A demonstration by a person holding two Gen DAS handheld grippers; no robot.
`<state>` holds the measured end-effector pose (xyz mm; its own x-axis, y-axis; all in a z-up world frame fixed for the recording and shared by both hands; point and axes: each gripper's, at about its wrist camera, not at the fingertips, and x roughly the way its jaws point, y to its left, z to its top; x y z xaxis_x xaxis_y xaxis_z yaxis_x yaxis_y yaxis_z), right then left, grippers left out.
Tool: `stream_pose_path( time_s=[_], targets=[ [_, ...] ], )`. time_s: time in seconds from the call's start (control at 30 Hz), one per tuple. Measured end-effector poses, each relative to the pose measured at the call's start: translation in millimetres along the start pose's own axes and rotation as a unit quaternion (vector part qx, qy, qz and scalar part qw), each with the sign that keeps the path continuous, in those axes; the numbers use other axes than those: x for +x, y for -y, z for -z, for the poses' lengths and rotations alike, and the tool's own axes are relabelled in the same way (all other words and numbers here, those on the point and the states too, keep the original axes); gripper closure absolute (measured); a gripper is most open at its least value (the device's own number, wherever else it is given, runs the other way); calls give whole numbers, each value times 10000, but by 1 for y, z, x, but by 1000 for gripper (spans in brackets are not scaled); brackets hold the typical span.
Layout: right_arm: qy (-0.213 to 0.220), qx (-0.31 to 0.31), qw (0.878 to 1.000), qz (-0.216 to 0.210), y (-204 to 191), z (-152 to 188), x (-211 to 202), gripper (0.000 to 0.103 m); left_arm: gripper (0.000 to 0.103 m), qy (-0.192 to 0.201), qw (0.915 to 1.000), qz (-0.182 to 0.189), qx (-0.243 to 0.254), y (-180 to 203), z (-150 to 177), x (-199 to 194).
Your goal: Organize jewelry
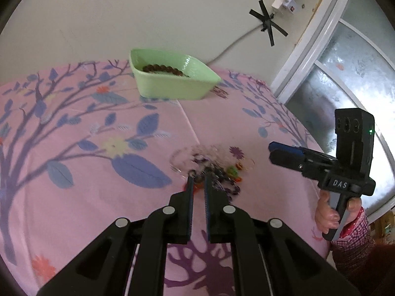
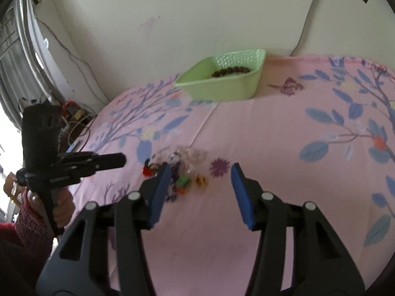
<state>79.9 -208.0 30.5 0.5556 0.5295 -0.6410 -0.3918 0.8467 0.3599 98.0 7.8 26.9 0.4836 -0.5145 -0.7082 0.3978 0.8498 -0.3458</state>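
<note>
A small heap of jewelry (image 1: 214, 170) lies on the pink flowered cloth: clear beads, purple beads, green and orange pieces. It also shows in the right wrist view (image 2: 182, 170). A light green basket (image 1: 172, 79) stands at the back with a brown bead bracelet (image 1: 163, 69) inside; the basket also shows in the right wrist view (image 2: 222, 81). My left gripper (image 1: 198, 175) hovers at the heap's near edge, jaws nearly closed with a narrow gap, nothing visibly held. My right gripper (image 2: 201, 170) is open just over the heap's near right side, empty.
The cloth-covered table (image 1: 74, 172) meets a cream wall at the back. A window frame (image 1: 321, 49) stands to the right, with a taped cable and power strip (image 1: 286, 0) on the wall. Wires and clutter (image 2: 74, 113) lie off the table's left edge.
</note>
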Motion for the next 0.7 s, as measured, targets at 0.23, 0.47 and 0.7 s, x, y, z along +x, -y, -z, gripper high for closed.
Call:
stream_pose_path(
  time_s=[0.23, 0.47, 0.7],
  targets=[
    [-239, 10, 9997, 9, 2, 8, 18, 53, 91, 134, 9994, -291, 149, 8, 4, 19],
    [-277, -3, 9995, -172, 2, 7, 18, 53, 70, 156, 9976, -650, 153, -1, 3, 32],
    [-420, -103, 9991, -19, -3, 6, 26, 55, 70, 116, 9986, -474, 206, -2, 3, 32]
  ],
)
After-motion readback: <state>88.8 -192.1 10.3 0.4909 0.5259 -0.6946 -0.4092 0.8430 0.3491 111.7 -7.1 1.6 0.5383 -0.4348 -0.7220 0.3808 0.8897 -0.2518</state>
